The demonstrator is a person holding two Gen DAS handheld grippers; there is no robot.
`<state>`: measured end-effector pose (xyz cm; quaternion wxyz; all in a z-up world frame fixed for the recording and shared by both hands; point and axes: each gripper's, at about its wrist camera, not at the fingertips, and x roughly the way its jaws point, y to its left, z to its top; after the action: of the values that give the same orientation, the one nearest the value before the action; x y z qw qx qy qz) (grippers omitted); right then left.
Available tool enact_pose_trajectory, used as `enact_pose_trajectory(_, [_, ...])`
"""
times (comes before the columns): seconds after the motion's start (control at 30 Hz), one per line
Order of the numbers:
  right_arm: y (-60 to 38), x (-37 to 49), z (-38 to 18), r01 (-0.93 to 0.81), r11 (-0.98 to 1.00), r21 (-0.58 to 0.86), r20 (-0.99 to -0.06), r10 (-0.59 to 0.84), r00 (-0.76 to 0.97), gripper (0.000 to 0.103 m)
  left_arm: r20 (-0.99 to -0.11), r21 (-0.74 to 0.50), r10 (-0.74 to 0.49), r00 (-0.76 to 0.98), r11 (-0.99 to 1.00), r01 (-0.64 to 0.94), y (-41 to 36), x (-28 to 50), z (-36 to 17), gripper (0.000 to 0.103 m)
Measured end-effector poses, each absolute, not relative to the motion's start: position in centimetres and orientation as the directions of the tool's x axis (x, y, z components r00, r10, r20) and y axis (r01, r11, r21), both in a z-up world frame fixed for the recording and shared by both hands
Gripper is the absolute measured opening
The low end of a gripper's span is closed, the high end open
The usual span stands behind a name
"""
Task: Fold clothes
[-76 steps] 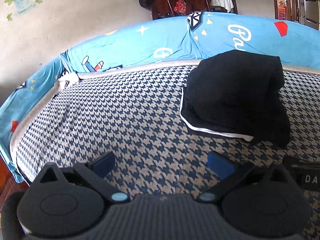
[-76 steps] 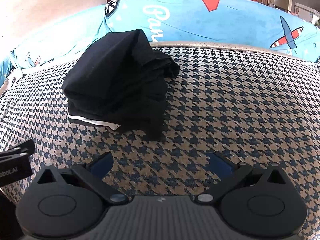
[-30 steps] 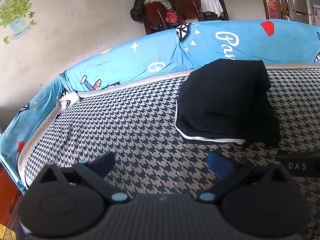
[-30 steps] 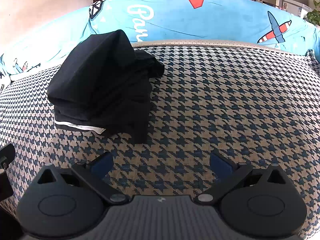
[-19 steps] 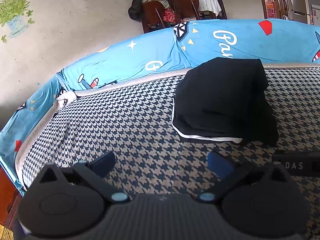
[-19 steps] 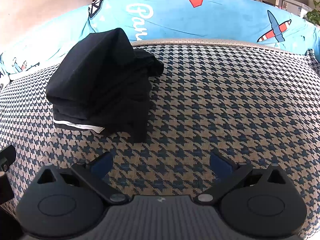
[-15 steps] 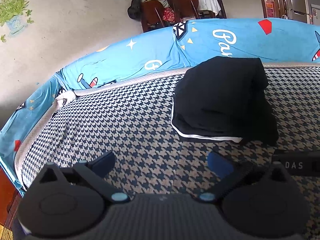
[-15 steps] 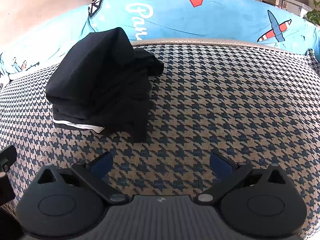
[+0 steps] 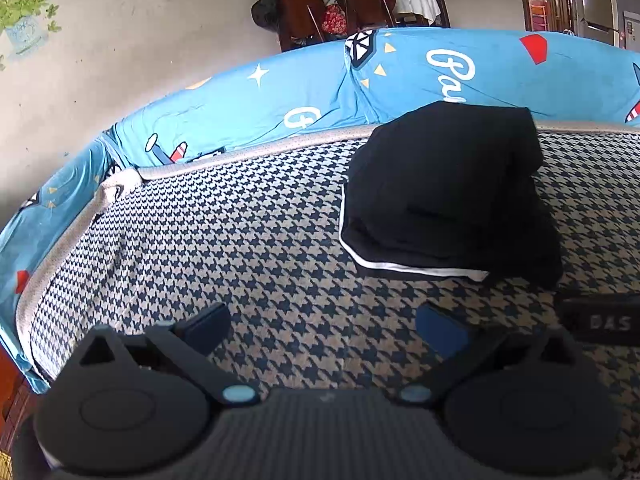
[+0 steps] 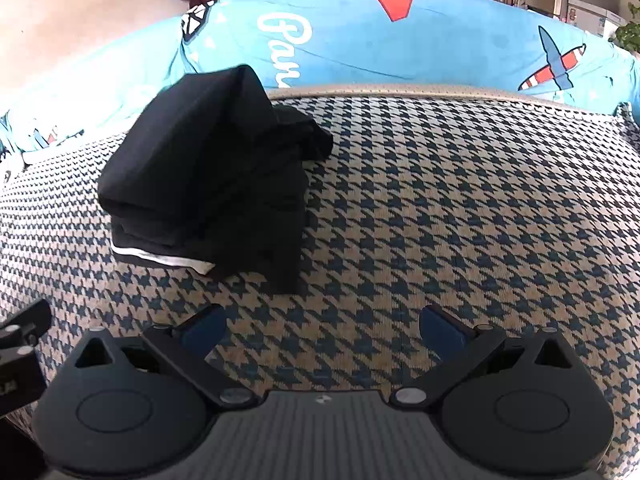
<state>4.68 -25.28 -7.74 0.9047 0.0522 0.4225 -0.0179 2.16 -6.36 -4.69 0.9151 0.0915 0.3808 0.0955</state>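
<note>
Seat cushion [image 9: 248,248]: the houndstooth surface fills both of your views; a blue printed cover [image 9: 312,92] runs along its far edge.

Black garment [image 9: 444,192]: it lies as a stacked, folded bundle at the far side of the cushion, just in front of the blue cover. In your left view it sits right of centre; in your right view it is left of centre [image 10: 208,184]. Several layers show along its near edge.

White trim [image 9: 400,266]: a thin pale band peeks out of the bottom layer on the near edge, so the layers do not line up exactly.

Loose flap [image 10: 308,140]: on the bundle's far right a rumpled bit of cloth sticks out past the neat block.

Left gripper [image 9: 322,322]: your tongs stand wide apart and empty, over bare cushion, well short of the bundle.

Right gripper [image 10: 320,328]: also spread wide with nothing between the pads, over bare cushion near of the garment and not touching it.

Progress: the folding looks essentially done, judging by the compact stack and both tools clear of it.

Left to do: at most you could tuck the flap and square the trim edge; no other clothing shows in either view.
</note>
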Motion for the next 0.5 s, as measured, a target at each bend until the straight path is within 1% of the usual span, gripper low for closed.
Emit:
enact_pose_trajectory(0.1, [-25.4,4.8,-7.4,0.063,0.992,0.111,-0.751,0.042,0.659,0.102,-0.695,0.209,0.223,0.684,0.972,-0.105,-5.5,2.9,-5.0,0.103])
enact_pose_trajectory(0.17, [-25.4,4.9,-7.1,0.053,0.991,0.12,-0.74,0.054,0.671,0.097,-0.7,0.193,0.208,0.683,0.976,-0.1,-5.0,3.5,-5.0,0.103])
enact_pose_trajectory(0.27, [-25.6,5.4,-6.5,0.048,0.99,0.129,-0.718,0.06,0.693,0.093,-0.703,0.18,0.191,0.685,0.98,-0.088,-4.5,4.5,-5.0,0.103])
enact_pose_trajectory(0.4, [-26.5,6.4,-5.6,0.028,0.972,0.232,-0.68,0.141,0.719,0.089,-0.708,0.162,0.155,0.689,0.985,-0.056,-3.7,6.2,-4.6,0.103])
enact_pose_trajectory(0.5, [-26.8,7.3,-5.0,0.0,0.955,0.296,-0.629,0.195,0.753,0.088,-0.712,0.145,0.139,0.689,0.988,-0.05,-2.8,7.8,-4.2,0.103])
